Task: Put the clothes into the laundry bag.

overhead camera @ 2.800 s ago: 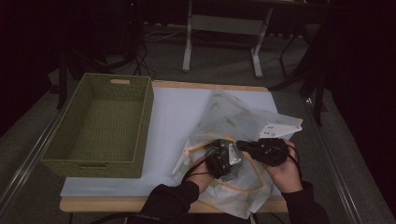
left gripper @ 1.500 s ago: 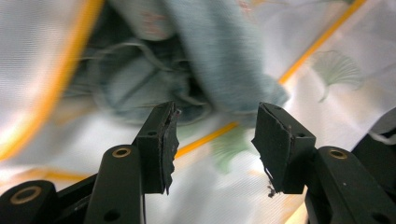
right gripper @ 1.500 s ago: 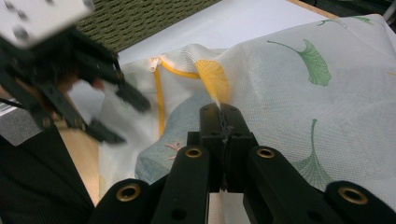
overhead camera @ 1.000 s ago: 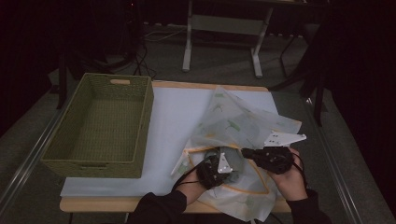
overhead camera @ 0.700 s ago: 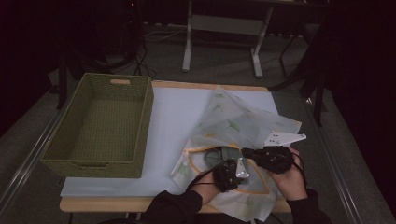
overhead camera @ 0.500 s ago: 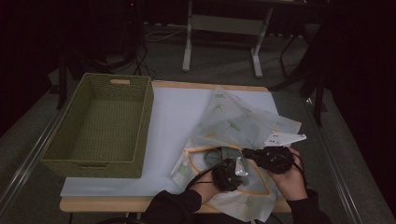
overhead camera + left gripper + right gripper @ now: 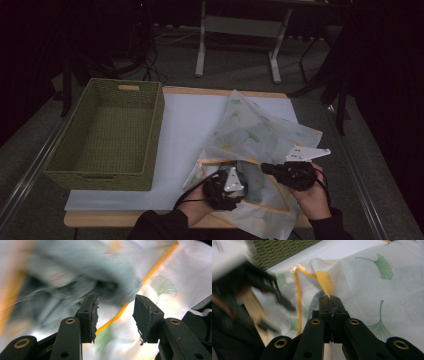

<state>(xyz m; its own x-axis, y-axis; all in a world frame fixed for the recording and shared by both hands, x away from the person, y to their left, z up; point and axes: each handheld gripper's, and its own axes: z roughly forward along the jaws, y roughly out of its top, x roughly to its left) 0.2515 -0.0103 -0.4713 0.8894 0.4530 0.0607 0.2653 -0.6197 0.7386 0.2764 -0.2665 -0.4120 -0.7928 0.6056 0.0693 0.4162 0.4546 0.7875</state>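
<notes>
Since a second ago, the left claw (image 7: pixel 115 315) is opened partway and emptied — the mesh bag (image 7: pixel 250 135), at five o'clock on the surface (image 7: pixel 185 120), is kept pinched by the shut right claw (image 7: pixel 331 305), its mouth held open.

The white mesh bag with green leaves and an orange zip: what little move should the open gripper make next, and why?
Probably ease the left gripper, whose jaws have just been opening with nothing pinched between them, clear of the white mesh bag with green leaves and an orange zip. The right gripper holds the bag's edge, and a grey-blue cloth sits inside.
</notes>
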